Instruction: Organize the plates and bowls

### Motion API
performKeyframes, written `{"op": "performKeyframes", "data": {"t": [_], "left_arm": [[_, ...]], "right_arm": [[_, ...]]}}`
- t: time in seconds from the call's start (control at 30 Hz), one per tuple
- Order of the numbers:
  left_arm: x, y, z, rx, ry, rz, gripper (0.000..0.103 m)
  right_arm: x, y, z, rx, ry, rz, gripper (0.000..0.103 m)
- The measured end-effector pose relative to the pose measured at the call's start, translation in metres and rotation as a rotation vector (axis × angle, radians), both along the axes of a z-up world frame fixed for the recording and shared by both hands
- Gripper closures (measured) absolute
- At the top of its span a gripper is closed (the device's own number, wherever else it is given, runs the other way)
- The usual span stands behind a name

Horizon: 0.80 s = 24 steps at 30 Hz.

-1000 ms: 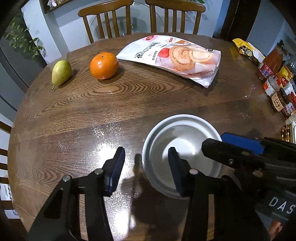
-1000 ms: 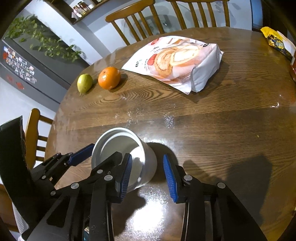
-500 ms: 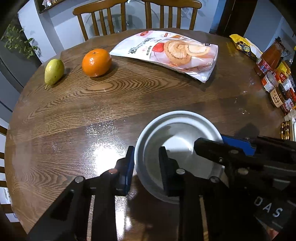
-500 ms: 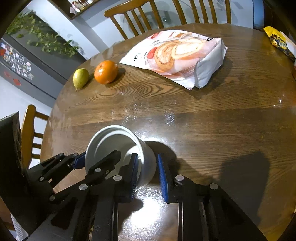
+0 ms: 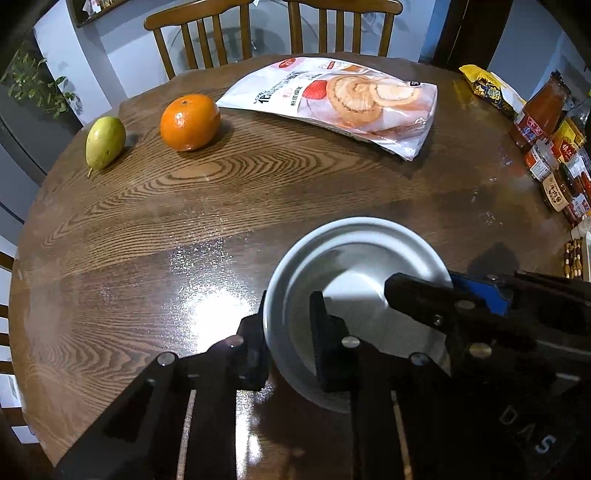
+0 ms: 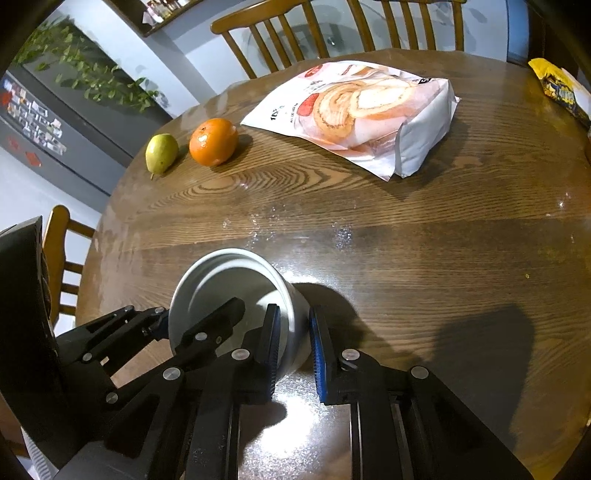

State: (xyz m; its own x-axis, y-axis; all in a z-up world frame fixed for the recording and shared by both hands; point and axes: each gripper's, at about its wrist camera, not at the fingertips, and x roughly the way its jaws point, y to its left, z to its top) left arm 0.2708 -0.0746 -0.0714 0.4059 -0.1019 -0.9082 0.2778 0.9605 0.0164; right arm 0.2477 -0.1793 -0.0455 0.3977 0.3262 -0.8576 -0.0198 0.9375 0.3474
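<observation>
A white bowl (image 5: 354, 266) stands near the front of the round wooden table (image 5: 184, 221). My left gripper (image 5: 286, 332) is shut on the bowl's left rim, one finger inside and one outside. My right gripper (image 6: 293, 343) is shut on the bowl's (image 6: 229, 280) right wall, its left finger inside and its right finger outside. Each gripper shows in the other's view, the right gripper (image 5: 450, 299) on the bowl's right side and the left gripper (image 6: 199, 325) on its left side. No plates are in view.
A green pear (image 5: 104, 140), an orange (image 5: 189, 122) and a cake-roll bag (image 5: 340, 99) lie at the far side. Sauce bottles and jars (image 5: 550, 147) crowd the right edge. Wooden chairs (image 5: 266, 33) stand behind the table.
Both grippers have closed from open onto the bowl's rim, left on its left side and right on its right side. The bowl stays in about the same place.
</observation>
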Motion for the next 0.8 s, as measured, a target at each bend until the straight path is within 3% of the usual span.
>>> {"op": "performKeyframes", "data": {"t": [0.4, 0.8], "left_arm": [[-0.002, 0.004, 0.003, -0.013, -0.004, 0.004, 0.087], [-0.017, -0.001, 0.023, 0.002, -0.071, -0.027, 0.087]], "right_arm": [[-0.007, -0.002, 0.003, 0.018, -0.013, -0.020, 0.088], [-0.019, -0.004, 0.016, 0.029, -0.052, -0.046, 0.089]]}}
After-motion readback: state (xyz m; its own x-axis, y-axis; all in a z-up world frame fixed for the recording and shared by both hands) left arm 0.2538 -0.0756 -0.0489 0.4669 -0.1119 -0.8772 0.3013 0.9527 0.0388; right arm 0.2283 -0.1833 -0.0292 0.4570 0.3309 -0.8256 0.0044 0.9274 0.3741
